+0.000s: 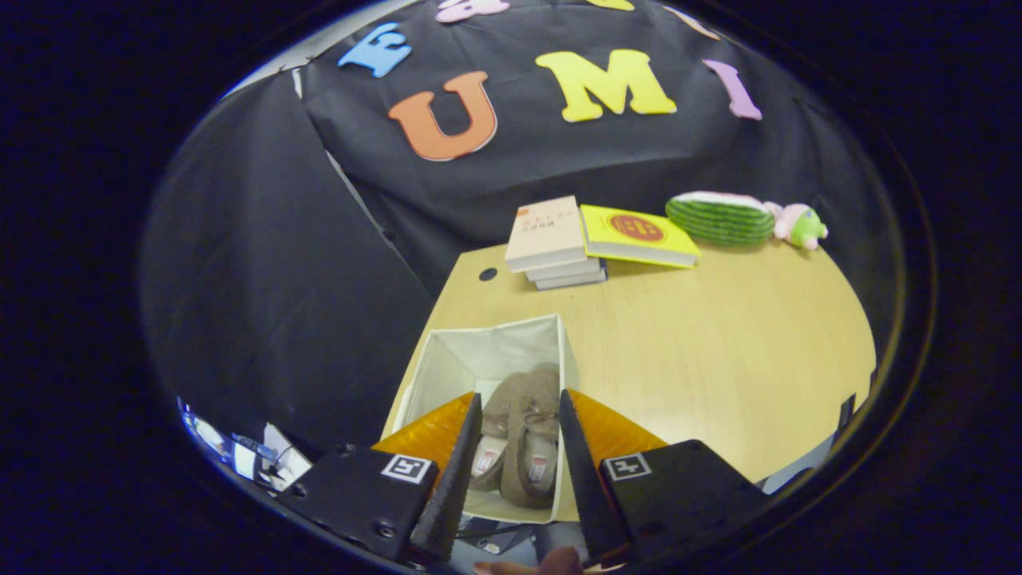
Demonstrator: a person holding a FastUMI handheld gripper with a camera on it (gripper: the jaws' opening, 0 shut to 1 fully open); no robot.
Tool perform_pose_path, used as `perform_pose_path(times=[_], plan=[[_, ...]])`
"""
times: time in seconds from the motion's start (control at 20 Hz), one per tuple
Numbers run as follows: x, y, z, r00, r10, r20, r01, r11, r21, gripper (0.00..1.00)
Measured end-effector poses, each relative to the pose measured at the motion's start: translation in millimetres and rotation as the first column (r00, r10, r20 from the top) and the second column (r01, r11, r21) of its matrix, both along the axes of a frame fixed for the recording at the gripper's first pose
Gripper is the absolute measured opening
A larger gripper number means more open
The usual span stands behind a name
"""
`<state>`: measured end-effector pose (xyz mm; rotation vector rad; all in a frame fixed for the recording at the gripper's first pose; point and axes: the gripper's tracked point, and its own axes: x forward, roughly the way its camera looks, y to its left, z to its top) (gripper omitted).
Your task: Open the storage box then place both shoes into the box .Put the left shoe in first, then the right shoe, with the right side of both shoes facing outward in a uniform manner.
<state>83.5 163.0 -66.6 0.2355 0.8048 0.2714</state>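
Gripper view is looking down into the storage box (487,351), which is standing open at the near corner of the table (718,359), close to its edge. Both shoes (519,431) are lying inside it side by side, toes pointing away, insoles showing at the heels. They are sitting snug against each other, the right one touching or nearly touching the box wall. Which side of each shoe is facing outward, I cannot tell from this angle.

Gripper (519,471) is hovering above the box, fingers spread moderately wide with the pair framed between them. Fingers are holding nothing and touching nothing; the shoes are sitting well below the tips.

Judgement: placing looks done, or close to it. Risks from here: the box looks soft-sided and light, so a finger catching its rim on the way out could be tipping or dragging it toward the table edge. Dropping the tips lower could be nudging a shoe out of line and spoiling the uniform facing.

Farther off on the table: a stack of books (551,243) with a yellow book (639,235) leaning against it, and a green plush toy (742,220) near the back wall, all well apart from the box.
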Motion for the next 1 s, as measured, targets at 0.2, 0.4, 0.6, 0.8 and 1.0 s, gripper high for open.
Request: perform_pose_path(times=[0.2,0.4,0.6,0.8,1.0], plan=[[4,-24,41,0.974,-0.026,0.224,0.039,0.998,-0.051,0.65],[-1,-71,82,0.874,-0.083,0.479,0.14,0.986,-0.086,0.91],[-36,-117,114,0.772,-0.128,0.623,0.224,0.971,-0.078,1.0],[-71,-137,126,0.712,-0.118,0.692,0.252,0.963,-0.095,1.0],[-91,-142,126,0.696,-0.142,0.704,0.26,0.964,-0.062,1.0]])
